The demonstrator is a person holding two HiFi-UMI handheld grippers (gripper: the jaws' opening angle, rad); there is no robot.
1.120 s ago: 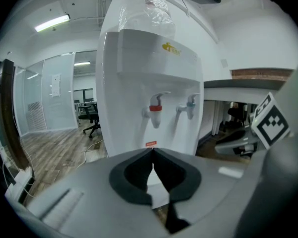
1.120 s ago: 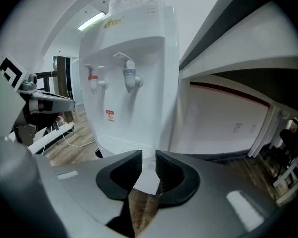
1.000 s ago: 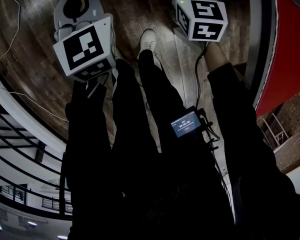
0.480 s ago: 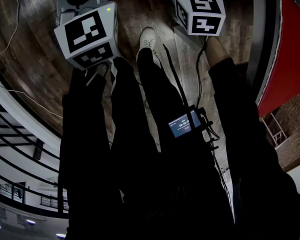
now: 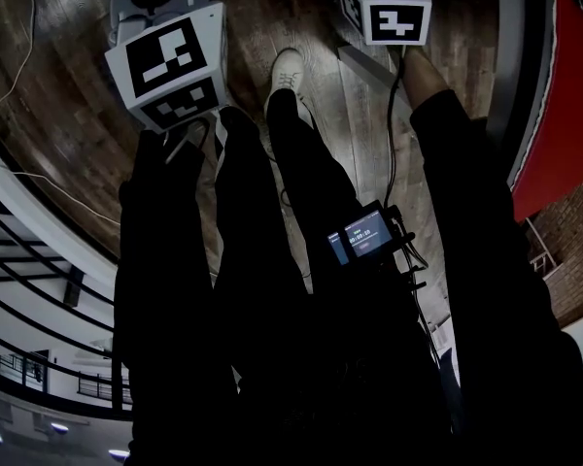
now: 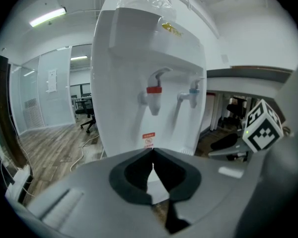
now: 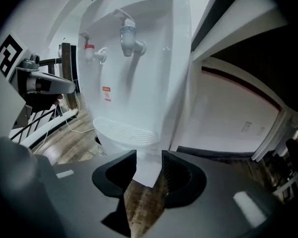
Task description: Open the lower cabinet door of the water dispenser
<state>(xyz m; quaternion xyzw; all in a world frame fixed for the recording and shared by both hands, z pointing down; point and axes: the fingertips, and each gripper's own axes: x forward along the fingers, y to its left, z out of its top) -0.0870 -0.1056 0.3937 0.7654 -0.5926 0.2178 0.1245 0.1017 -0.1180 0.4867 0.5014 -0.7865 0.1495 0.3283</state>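
Plank floor [image 5: 68,95], dark wood, fills top of head view. White water dispenser [image 6: 149,68] stands on it, front toward both claws; not in head view. Its lower front [image 7: 145,168], where the cabinet door belongs, shows as a plain white panel under the drip tray [image 7: 121,132]; door seam and handle can't be made out.

Person's legs [image 5: 301,192] in black. White shoe [image 5: 288,74] on floor betw. L cube [image 5: 170,71] and R cube [image 5: 387,6].

L claw [image 6: 153,150]: jaws together, tips touching, nothing in them. Aimed at dispenser front below the taps, apart from it.

R claw [image 7: 149,153]: jaws part-way apart, have just been opening. Nothing betw. them, only lower front seen beyond; no contact.

Red tap [image 6: 154,89] left of blue tap [image 6: 192,90]. Small lit screen [image 5: 364,239] against the dark clothing. Red label [image 6: 148,140] below red tap.
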